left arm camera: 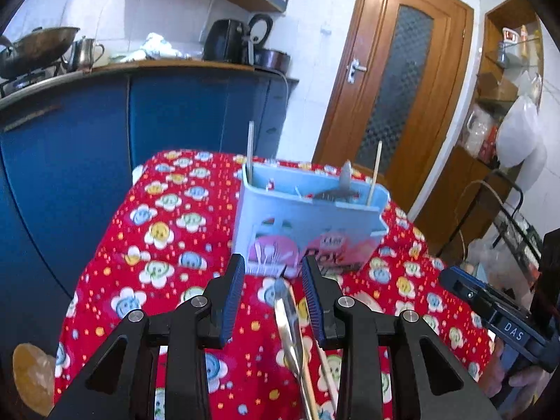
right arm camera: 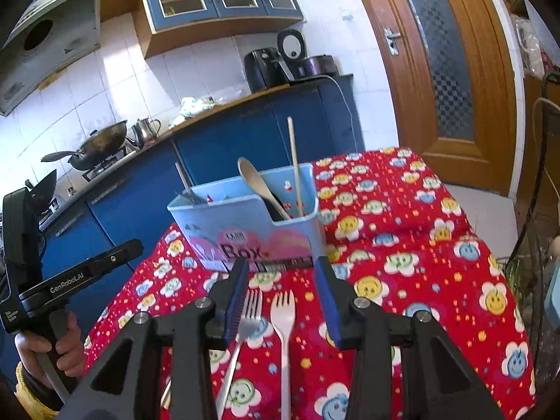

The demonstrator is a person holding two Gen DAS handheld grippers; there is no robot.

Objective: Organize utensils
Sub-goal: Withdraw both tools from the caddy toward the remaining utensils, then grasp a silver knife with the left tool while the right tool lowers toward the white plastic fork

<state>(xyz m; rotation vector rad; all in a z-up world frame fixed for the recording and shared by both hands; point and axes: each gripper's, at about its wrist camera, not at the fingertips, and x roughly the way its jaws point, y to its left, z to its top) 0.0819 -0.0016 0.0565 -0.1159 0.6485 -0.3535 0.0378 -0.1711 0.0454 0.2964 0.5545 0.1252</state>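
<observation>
A light blue utensil box (left arm camera: 308,224) stands on the red patterned tablecloth (left arm camera: 168,231); it also shows in the right wrist view (right arm camera: 245,224). It holds a wooden spoon (right arm camera: 257,183), a wooden chopstick (right arm camera: 295,168) and a metal utensil (right arm camera: 184,183). My left gripper (left arm camera: 273,266) is open above a metal knife (left arm camera: 288,325) lying on the cloth. My right gripper (right arm camera: 281,269) is open above a metal fork (right arm camera: 250,309) and a white plastic fork (right arm camera: 284,318) lying side by side on the cloth.
Blue kitchen cabinets (left arm camera: 105,133) with a wok (left arm camera: 35,50) and kettle stand behind the table. A wooden door (left arm camera: 395,80) is at the right. The other hand-held gripper shows at the right edge (left arm camera: 504,318) and at the left edge (right arm camera: 70,276).
</observation>
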